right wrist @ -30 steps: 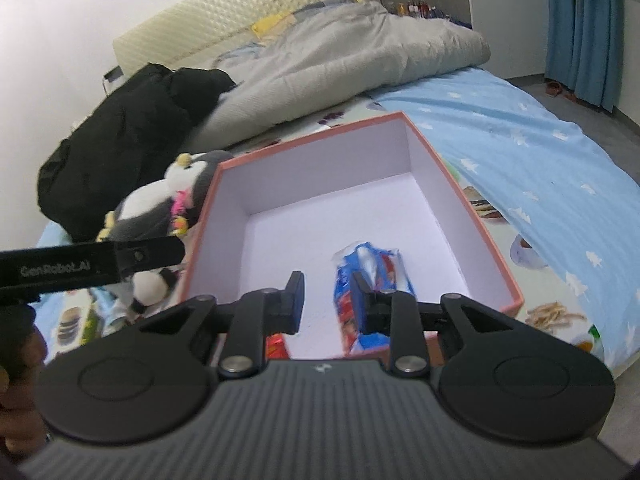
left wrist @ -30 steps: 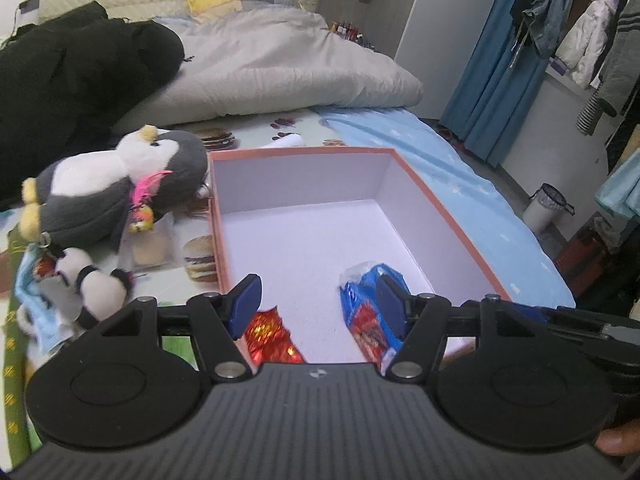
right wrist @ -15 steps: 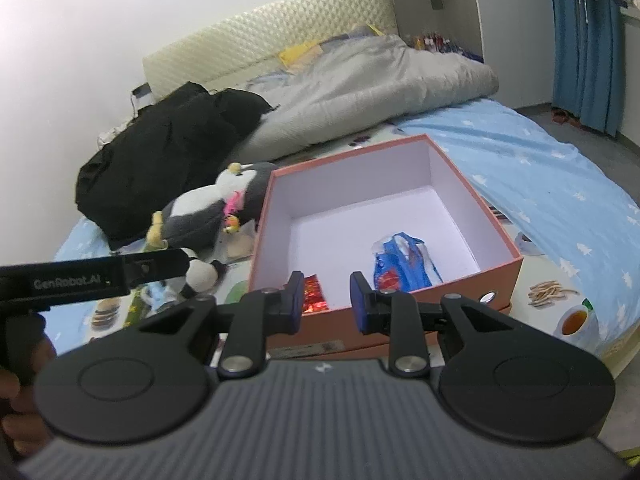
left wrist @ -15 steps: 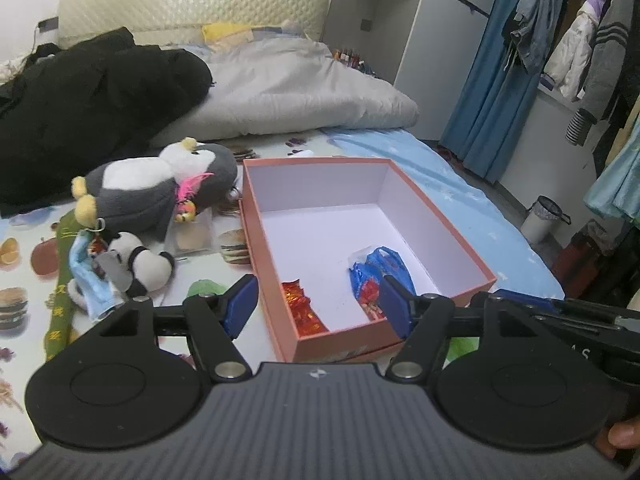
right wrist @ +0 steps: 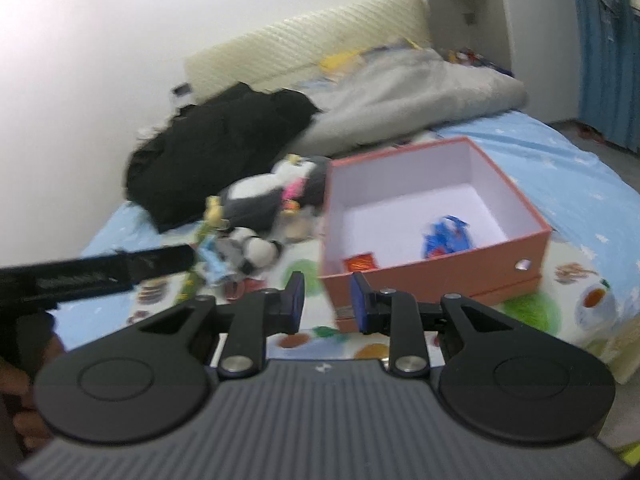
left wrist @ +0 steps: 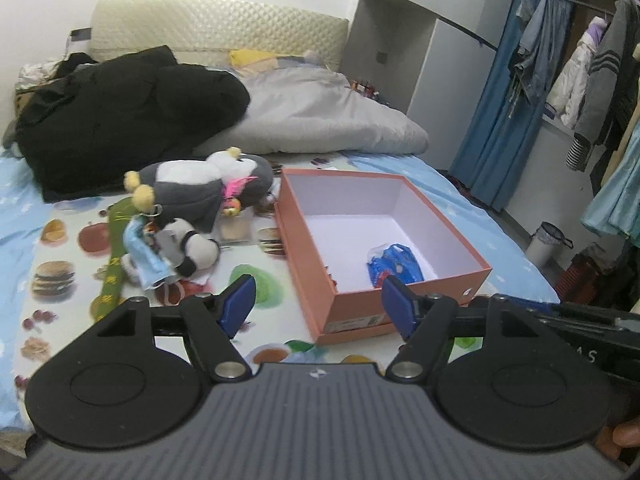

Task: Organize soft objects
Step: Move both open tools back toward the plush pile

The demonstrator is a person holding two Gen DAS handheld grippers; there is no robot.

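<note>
1. The step in hand looks like the pause between two loads. Both grippers hang above the near edge of the bed, short of the salmon-pink cardboard box with the white inside (left wrist: pixel 404 300), and neither carries anything.

2. The left gripper (left wrist: pixel 320 304) stands spread wide; its blue pads have just been opening and nothing lies between them. The right gripper (right wrist: pixel 326 300) is drawn narrow, with a clear gap between the pads and nothing in it.

3. Already in the box: a crinkled blue-and-red snack bag (left wrist: pixel 394 266) near the front wall, and a small red foil packet (right wrist: pixel 360 261) in the front left corner, seen best from the right wrist.

4. Still out on the fruit-and-burger printed bed sheet (left wrist: pixel 60 280), just left of the box: a large grey-and-white plush penguin with yellow feet (left wrist: pixel 200 188) on its side, a small black-and-white plush panda (left wrist: pixel 188 246) in front of it, a pale blue face mask (left wrist: pixel 146 260) touching the panda, and a long green strip with yellow print (left wrist: pixel 114 256).

5. My guess is that the next move falls to the left gripper, being open and nearer that heap. It would need to swing left, drop over the panda or the penguin, and close on a thick part of the body, since soft plush slips from a shallow pinch.

6. The mask lies tangled against the panda, so one could drag the other along.
</note>
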